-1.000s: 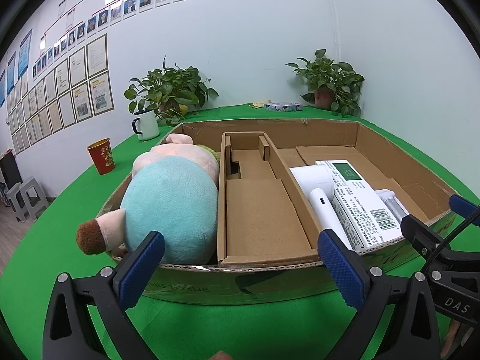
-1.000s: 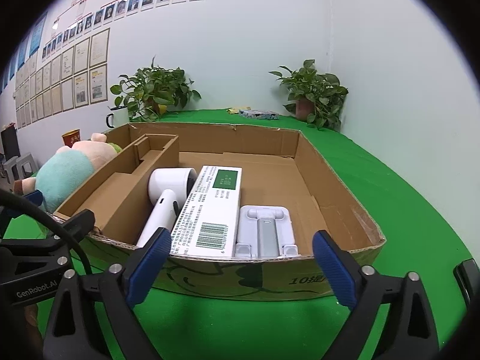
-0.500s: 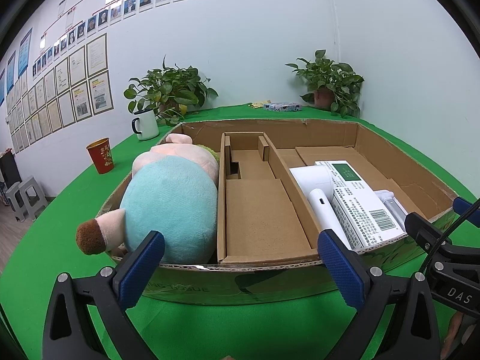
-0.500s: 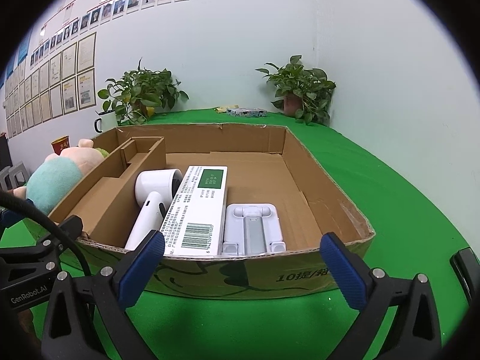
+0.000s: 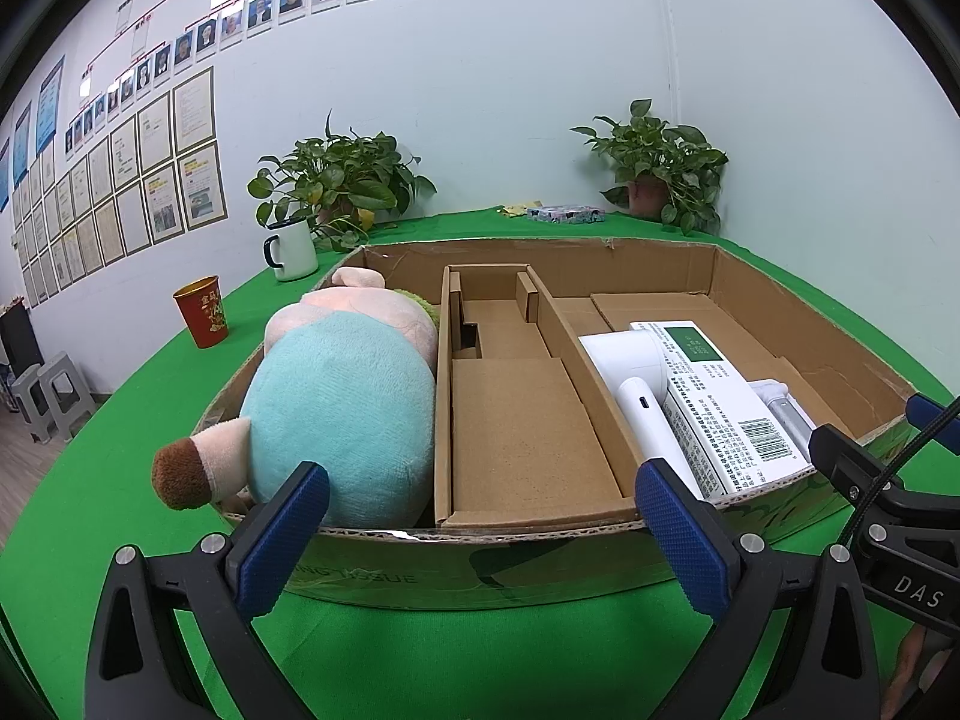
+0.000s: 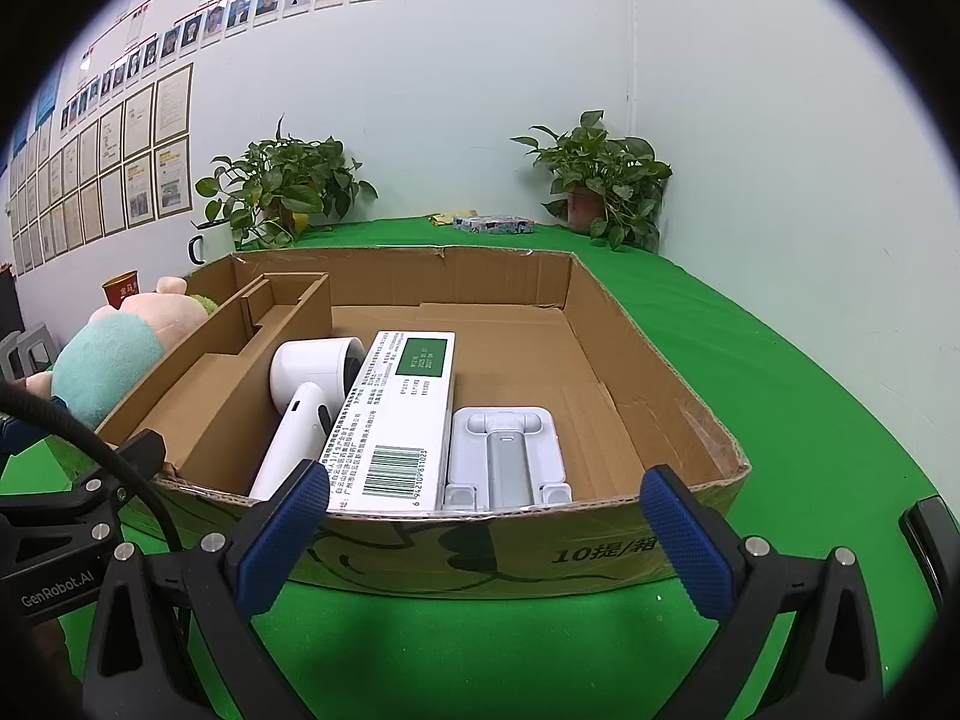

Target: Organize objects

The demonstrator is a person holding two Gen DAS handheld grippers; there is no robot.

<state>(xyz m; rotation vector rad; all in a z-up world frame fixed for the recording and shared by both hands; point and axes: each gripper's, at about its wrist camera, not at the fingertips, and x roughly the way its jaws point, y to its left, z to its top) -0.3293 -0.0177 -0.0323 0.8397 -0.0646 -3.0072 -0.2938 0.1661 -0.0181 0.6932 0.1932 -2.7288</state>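
Observation:
A shallow cardboard box (image 5: pixel 480 564) (image 6: pixel 660 360) sits on the green table. In its left part lies a teal and pink plush pig (image 5: pixel 342 408) (image 6: pixel 108 360). Its right part holds a white hair dryer (image 5: pixel 636 384) (image 6: pixel 306 402), a white carton with a barcode (image 5: pixel 720 408) (image 6: pixel 402 420) and a white folding stand (image 6: pixel 507 456), side by side. A cardboard insert (image 5: pixel 516 414) fills the middle. My left gripper (image 5: pixel 480 534) is open and empty in front of the box. My right gripper (image 6: pixel 486 534) is open and empty in front of the box.
A red paper cup (image 5: pixel 203 319), a white mug (image 5: pixel 291 249) and two potted plants (image 5: pixel 342 180) (image 5: pixel 660 162) stand behind the box. A small patterned packet (image 5: pixel 564 213) lies at the back. A black object (image 6: pixel 927 540) lies at the right edge.
My right gripper has drifted slightly back and right from the box. My left gripper has barely moved. Both stay open and empty.

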